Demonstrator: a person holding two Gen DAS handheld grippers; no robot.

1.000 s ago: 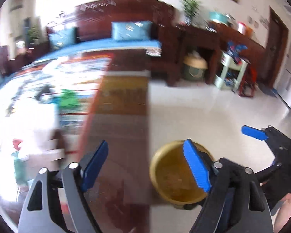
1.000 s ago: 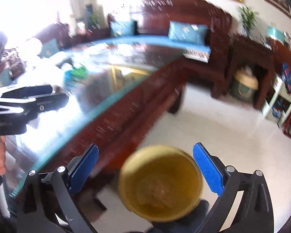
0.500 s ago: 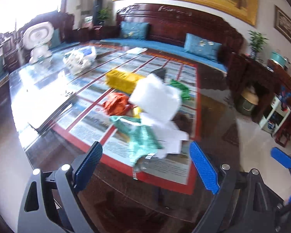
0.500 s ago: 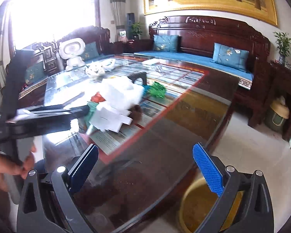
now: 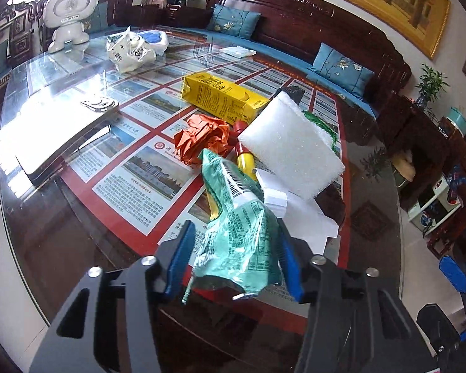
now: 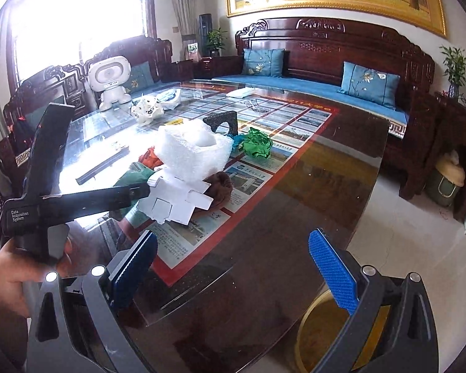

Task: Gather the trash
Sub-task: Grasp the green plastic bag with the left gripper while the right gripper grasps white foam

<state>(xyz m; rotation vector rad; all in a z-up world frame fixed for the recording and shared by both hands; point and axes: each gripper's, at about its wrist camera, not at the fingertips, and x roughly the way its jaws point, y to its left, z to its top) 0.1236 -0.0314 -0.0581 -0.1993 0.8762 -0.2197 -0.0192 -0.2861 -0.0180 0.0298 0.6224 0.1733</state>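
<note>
My left gripper [image 5: 236, 258] is shut on a crumpled green snack wrapper [image 5: 236, 217] at the near end of the trash pile on the glass table. Behind it lie an orange crumpled paper [image 5: 202, 138], a yellow carton [image 5: 220, 98], a white foam block [image 5: 290, 147], a red and yellow tube [image 5: 244, 155] and white flat paper [image 5: 301, 217]. My right gripper [image 6: 236, 267] is open and empty above the table's near corner. A yellow bin [image 6: 323, 335] stands on the floor below its right finger. The left gripper [image 6: 77, 199] shows from the side in the right wrist view.
A phone [image 5: 99, 104] and a grey flat device [image 5: 62, 136] lie left of the pile. A white plastic bag [image 5: 129, 51] and a white robot toy [image 5: 70, 15] stand at the table's far end. Green crumpled paper [image 6: 258, 144] lies behind the foam. Sofas surround the table.
My left gripper swung from over the bin to the table, moved up to the pile and closed on the green wrapper. My right gripper turned from the bin toward the table and stayed open.
</note>
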